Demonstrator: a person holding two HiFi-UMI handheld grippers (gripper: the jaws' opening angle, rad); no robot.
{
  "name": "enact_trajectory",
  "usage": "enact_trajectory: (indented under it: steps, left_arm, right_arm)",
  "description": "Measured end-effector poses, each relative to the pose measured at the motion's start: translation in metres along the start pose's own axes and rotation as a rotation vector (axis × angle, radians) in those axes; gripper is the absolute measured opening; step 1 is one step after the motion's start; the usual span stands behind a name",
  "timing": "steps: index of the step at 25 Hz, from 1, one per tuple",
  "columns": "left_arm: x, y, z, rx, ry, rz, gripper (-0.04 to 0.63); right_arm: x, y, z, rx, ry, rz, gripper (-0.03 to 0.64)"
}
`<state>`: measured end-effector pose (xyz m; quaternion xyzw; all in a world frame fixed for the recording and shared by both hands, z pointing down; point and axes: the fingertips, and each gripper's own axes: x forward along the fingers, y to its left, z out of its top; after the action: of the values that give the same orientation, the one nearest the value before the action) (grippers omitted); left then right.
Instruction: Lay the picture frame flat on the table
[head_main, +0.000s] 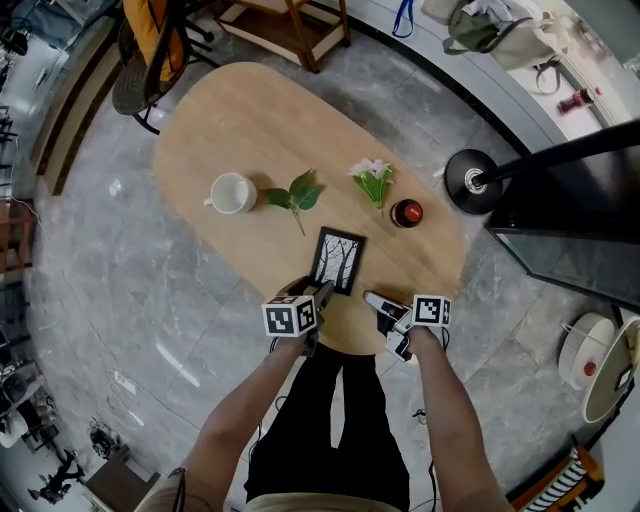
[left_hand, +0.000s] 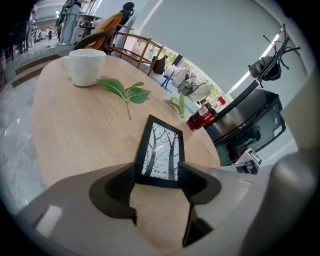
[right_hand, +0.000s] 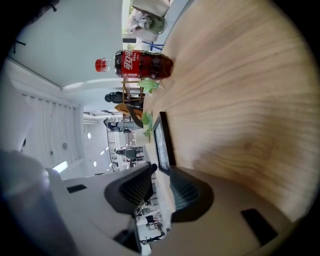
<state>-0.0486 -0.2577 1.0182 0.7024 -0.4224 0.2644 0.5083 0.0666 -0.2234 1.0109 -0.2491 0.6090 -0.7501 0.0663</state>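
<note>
Office lounge: oval table, coat stand

White mug, leafy sprig, flower stem, red-capped cola bottle, all apart

On my table the frame lies flat near the front edge. Behind it, left to right: cup, leaf, flower, bottle (nearest the frame). Left gripper sits at the frame's near-left corner, right gripper just to the frame's right.
</note>
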Motion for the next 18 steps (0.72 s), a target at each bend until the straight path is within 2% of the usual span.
enact_trajectory:
  steps: [9, 14, 18]
  left_arm:
    - [0.007, -0.010, 0.006, -0.040, 0.015, -0.063, 0.256]
    - [-0.011, -0.028, 0.000, 0.018, 0.042, -0.067, 0.256]
    - [-0.038, -0.051, 0.007, 0.085, 0.057, -0.081, 0.255]
  right_arm:
    - [-0.006, 0.012, -0.003, -0.020, 0.005, 0.006, 0.112]
    - [-0.010, 0.041, -0.007, -0.067, -0.006, -0.018, 0.110]
    - [-0.013, 0.079, -0.012, -0.182, 0.015, -0.074, 0.111]
